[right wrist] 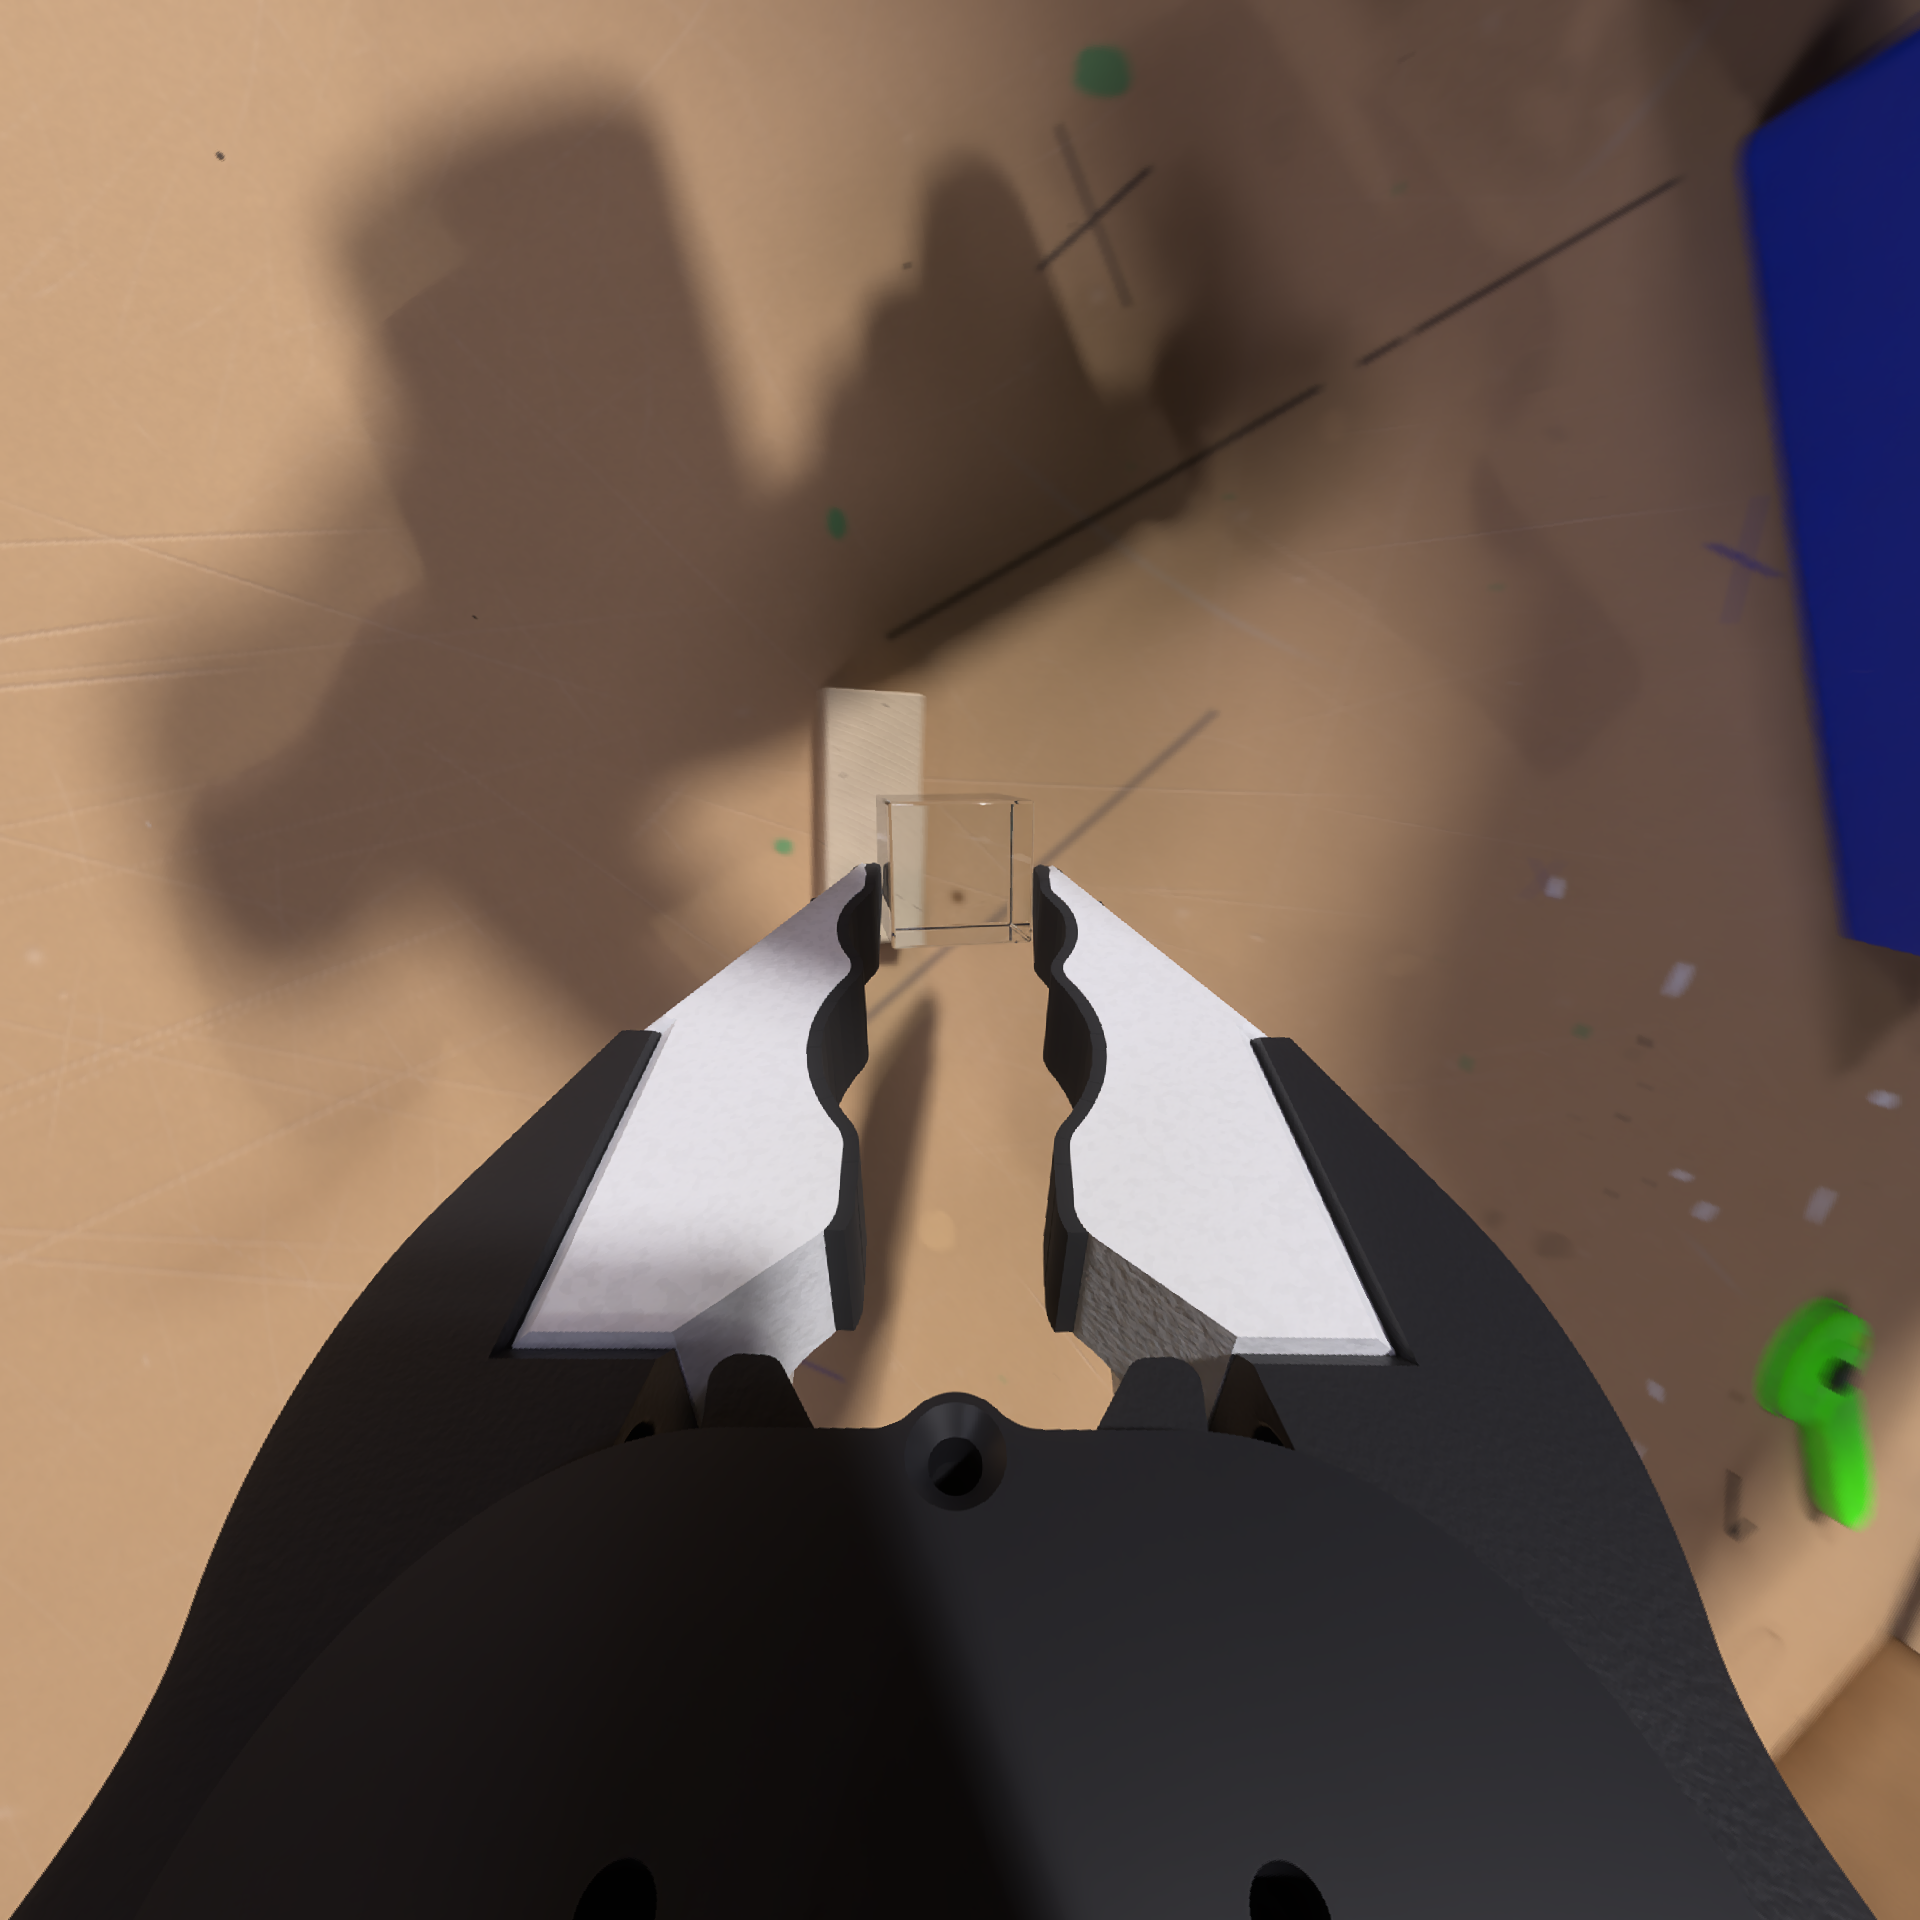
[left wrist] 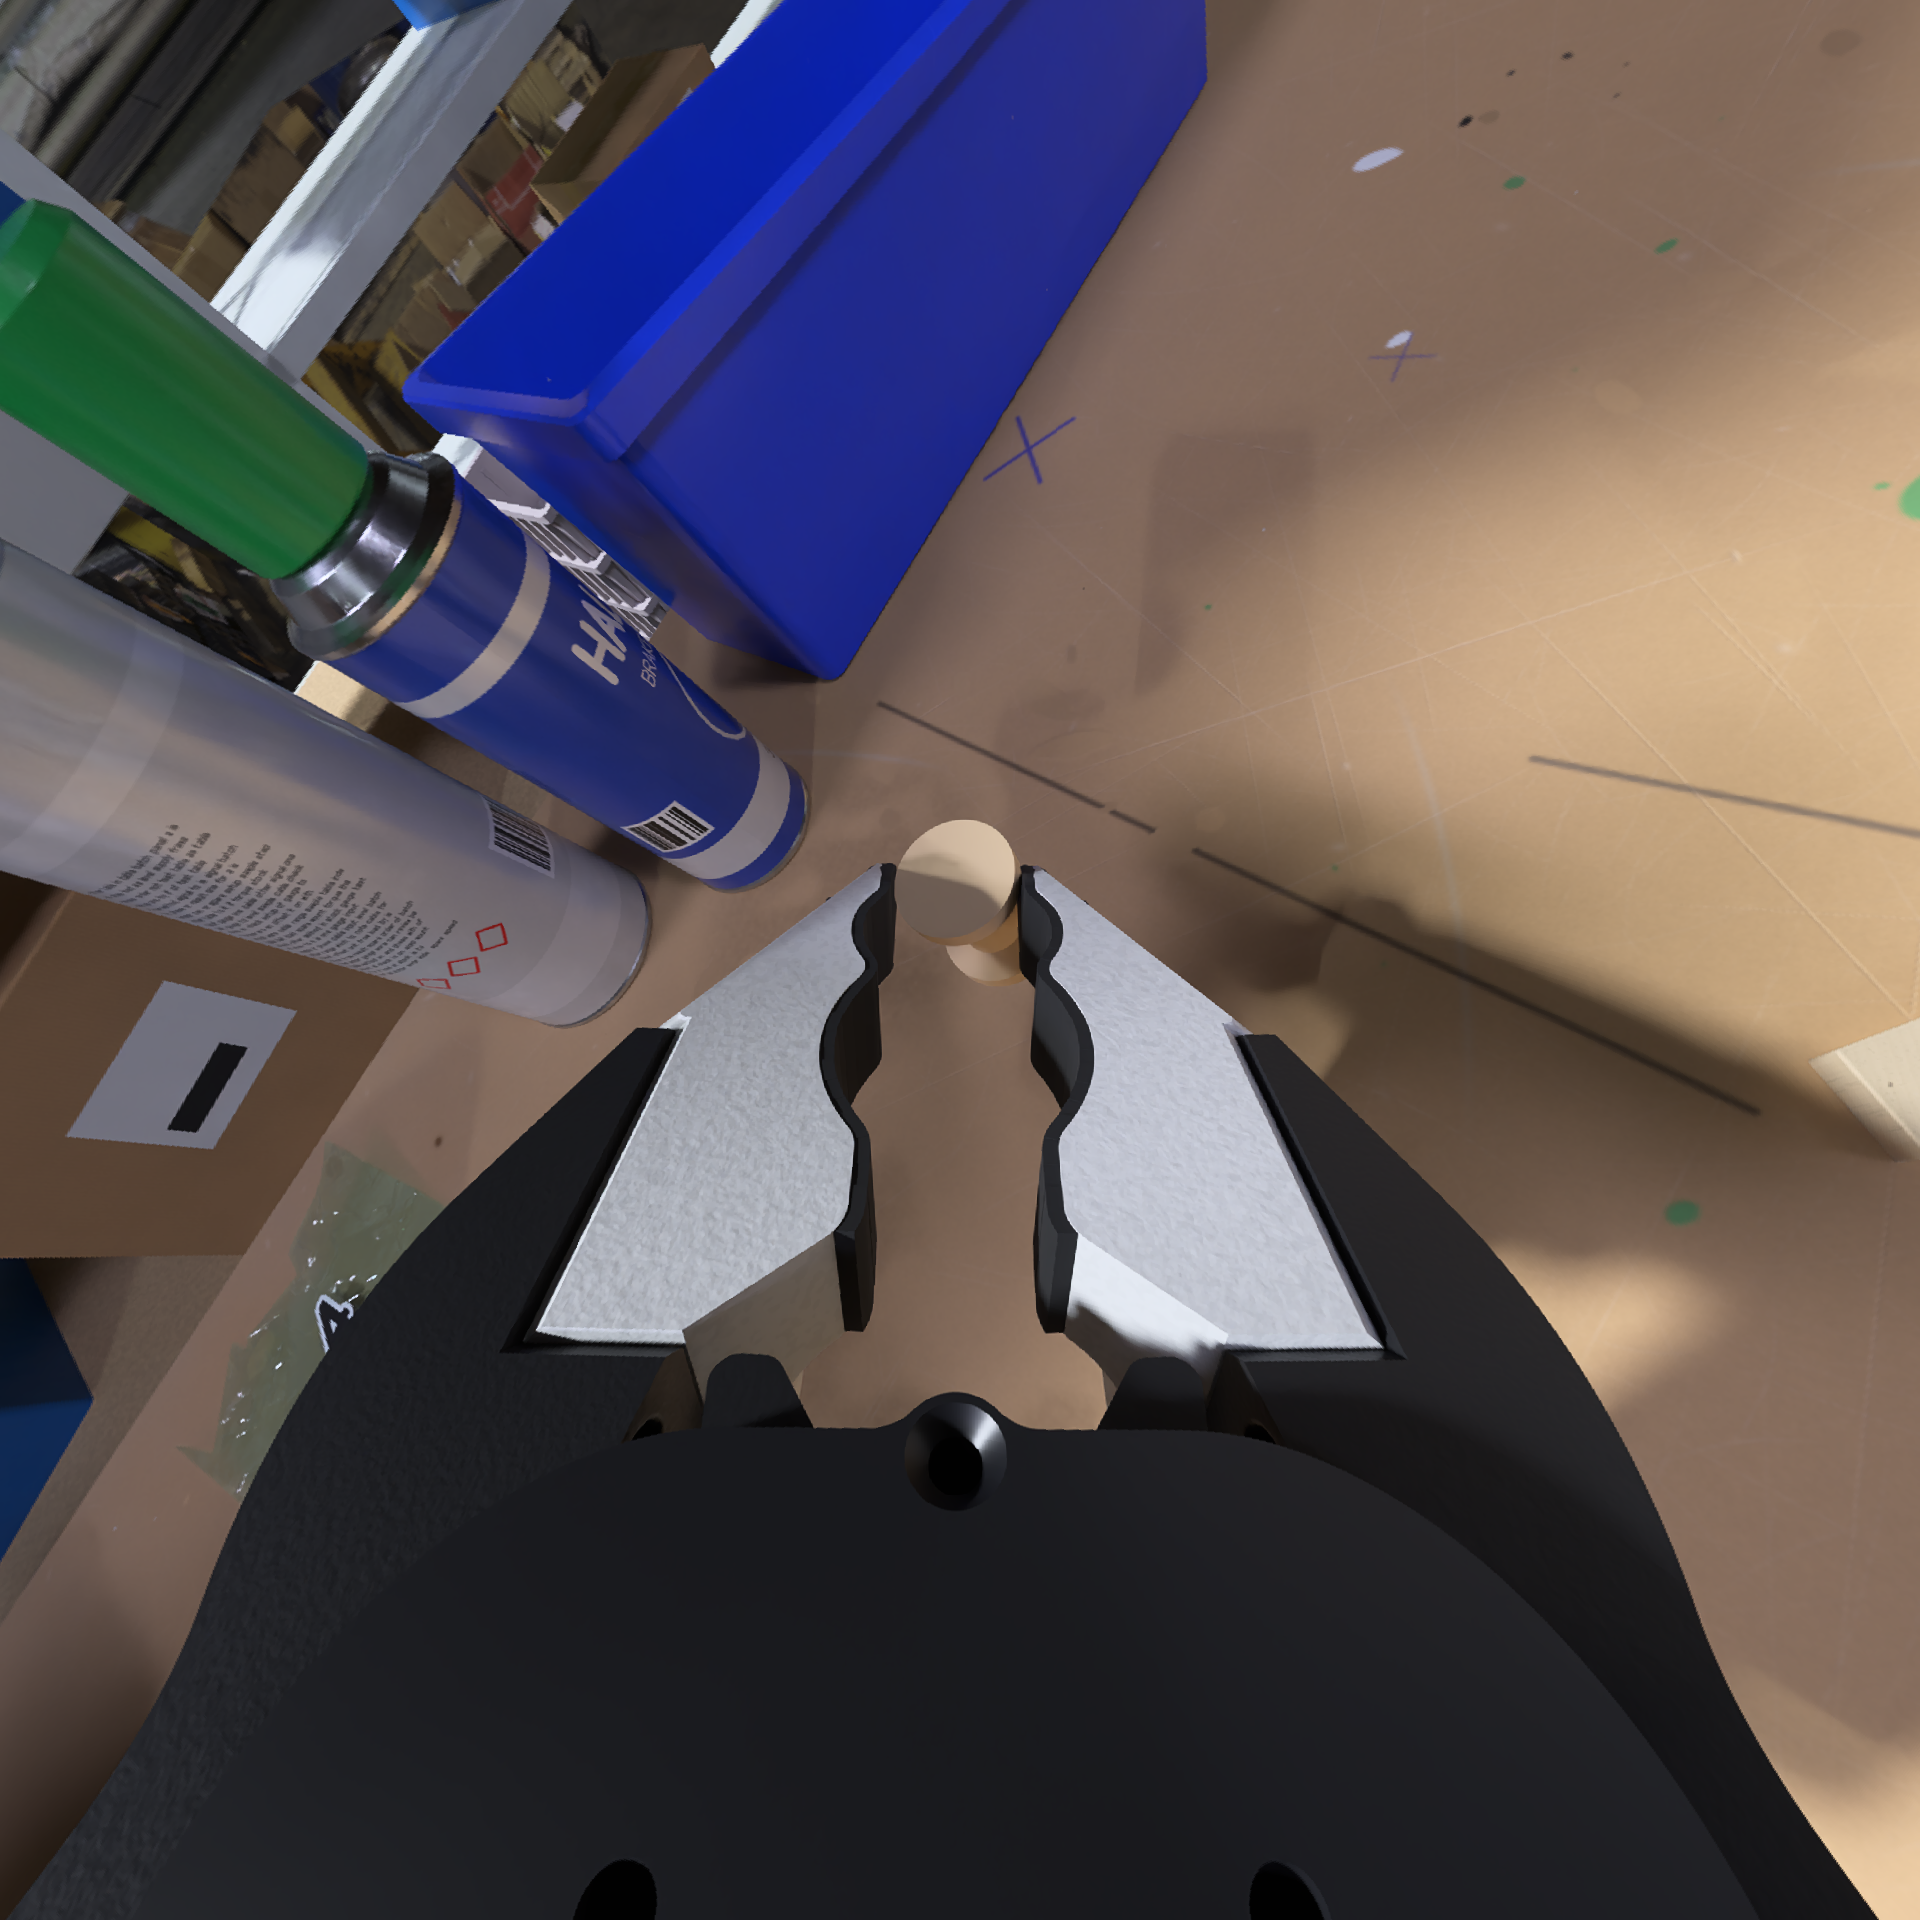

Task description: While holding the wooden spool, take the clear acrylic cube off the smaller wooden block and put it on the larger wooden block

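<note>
In the left wrist view my left gripper (left wrist: 956, 906) is shut on the wooden spool (left wrist: 954, 873), a small pale reel held by its waist between the fingertips above the tan table. A pale wooden block (left wrist: 1875, 1091) shows at the right edge. In the right wrist view my right gripper (right wrist: 956, 888) is shut on the clear acrylic cube (right wrist: 951, 868), with both fingertips against its sides. A pale wooden block (right wrist: 871, 758) lies on the table just beyond and left of the cube, partly seen through it. I cannot tell which of the two blocks this is.
A blue bin (left wrist: 831, 343) stands ahead of the left gripper. A blue spray can with a green cap (left wrist: 582, 686), a silver can (left wrist: 312, 821) and a cardboard box (left wrist: 156, 1091) crowd its left. In the right wrist view, the blue bin (right wrist: 1839, 520) and a green plastic piece (right wrist: 1829, 1403) are at the right.
</note>
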Robot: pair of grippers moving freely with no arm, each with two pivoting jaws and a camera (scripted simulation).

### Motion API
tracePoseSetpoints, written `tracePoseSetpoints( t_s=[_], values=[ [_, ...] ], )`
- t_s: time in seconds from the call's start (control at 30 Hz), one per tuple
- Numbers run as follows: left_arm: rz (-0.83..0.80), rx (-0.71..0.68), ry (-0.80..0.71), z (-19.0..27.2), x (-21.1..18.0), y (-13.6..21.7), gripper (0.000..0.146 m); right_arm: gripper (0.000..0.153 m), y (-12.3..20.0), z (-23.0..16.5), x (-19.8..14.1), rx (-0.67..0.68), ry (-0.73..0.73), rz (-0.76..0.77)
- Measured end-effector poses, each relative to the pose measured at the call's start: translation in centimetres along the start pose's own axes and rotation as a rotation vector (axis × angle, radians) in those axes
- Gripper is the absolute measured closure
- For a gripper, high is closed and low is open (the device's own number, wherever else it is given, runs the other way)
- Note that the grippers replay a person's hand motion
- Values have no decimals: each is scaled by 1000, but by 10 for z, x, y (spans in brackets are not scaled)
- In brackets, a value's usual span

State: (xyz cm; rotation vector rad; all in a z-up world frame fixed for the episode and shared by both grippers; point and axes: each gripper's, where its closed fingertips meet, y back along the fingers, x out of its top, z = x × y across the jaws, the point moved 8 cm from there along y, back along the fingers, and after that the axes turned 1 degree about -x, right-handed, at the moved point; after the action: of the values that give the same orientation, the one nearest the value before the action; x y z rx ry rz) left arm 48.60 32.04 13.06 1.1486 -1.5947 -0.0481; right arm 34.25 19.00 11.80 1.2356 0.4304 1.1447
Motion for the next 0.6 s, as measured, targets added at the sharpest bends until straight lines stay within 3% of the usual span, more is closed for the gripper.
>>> tracePoseSetpoints(
  t_s=[0.1,0.2,0.33,0.47,0.6],
  values=[
    [-9,-6,-1,1,-1,-2,123,124,38,20,-1,-102,-2,37],
    [-21,-13,-5,2,-2,-4,123,124,101,67,-15,-237,-125,150],
    [-31,-12,-3,2,-3,-5,123,124,166,160,-95,-514,-428,133],
    [-25,-10,4,1,-3,-4,123,124,147,220,-208,-458,-764,-42],
    [-33,-9,-1,3,-4,-6,123,124,90,227,-282,-345,-954,-156]
  ],
)
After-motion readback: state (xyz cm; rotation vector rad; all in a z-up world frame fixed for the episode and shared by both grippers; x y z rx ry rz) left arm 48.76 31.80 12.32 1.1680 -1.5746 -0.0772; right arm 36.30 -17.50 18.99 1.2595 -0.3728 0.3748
